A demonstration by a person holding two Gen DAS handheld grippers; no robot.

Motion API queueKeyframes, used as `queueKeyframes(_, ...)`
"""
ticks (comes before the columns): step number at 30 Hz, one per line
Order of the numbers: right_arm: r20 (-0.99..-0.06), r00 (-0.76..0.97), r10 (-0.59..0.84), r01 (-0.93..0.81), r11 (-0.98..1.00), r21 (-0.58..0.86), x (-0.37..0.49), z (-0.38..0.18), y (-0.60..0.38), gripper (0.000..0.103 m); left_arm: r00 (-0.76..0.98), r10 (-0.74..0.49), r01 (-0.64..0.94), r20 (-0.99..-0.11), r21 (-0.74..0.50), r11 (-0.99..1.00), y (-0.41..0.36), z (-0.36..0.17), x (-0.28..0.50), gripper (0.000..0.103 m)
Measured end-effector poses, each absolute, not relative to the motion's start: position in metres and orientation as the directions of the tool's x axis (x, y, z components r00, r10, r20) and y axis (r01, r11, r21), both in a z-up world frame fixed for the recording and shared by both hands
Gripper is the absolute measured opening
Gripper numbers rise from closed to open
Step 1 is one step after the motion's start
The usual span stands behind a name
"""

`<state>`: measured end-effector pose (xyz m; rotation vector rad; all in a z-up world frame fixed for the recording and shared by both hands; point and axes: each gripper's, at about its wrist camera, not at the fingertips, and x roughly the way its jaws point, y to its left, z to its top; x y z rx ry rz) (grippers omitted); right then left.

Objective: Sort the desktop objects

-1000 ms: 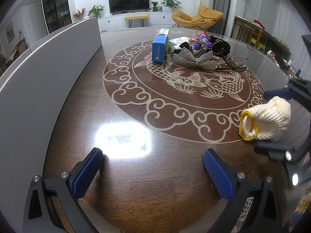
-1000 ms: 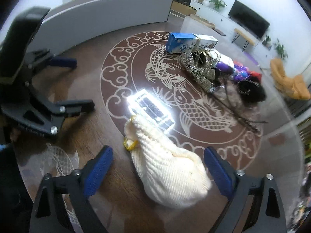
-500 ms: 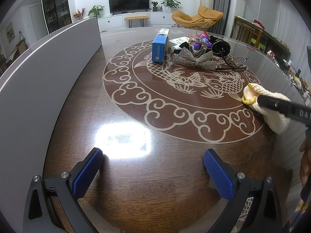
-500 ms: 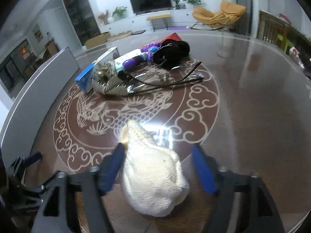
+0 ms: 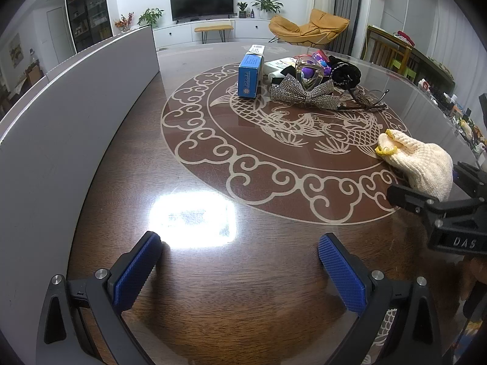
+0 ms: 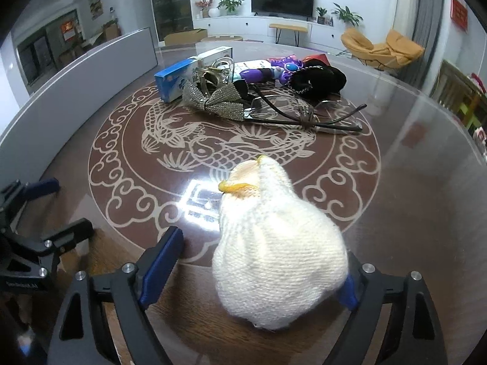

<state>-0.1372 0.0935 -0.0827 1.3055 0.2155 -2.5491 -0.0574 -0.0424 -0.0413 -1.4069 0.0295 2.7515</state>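
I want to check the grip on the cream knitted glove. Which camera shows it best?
The right wrist view: the knitted glove fills the foreground between the right gripper fingers. The left wrist view shows it small at the right edge, partly hidden.

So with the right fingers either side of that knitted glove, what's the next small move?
Probably close the right gripper on the cream glove: it lies on the table between open fingers, one touching it, the other clear. The left gripper is open over bare wood.
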Motion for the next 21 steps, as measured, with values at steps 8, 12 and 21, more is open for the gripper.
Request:
queueKeyframes(8, -0.806, -0.568, -0.166, 0.296, -0.955, -0.011, -0.135, -0.0844, 0.0937, 0.097, -0.585, 0.037, -0.054, -0.811, -0.006, -0.998, -0.0423, -0.0412, -0.0574, 0.103)
queueKeyframes(12, -0.812, -0.56, -0.163, 0.297, -0.955, -0.013, -0.1362, -0.0856, 0.0933, 0.102, -0.584, 0.037, -0.054, -0.811, -0.006, -0.998, -0.0426, -0.0413, -0.0574, 0.103)
queueKeyframes(21, -0.813, -0.559, -0.162, 0.296, -0.955, -0.013, -0.1362, -0.0858, 0.0937, 0.103, -0.585, 0.037, -0.055, -0.811, -0.007, -0.998, -0.0427, -0.0413, -0.0574, 0.103)
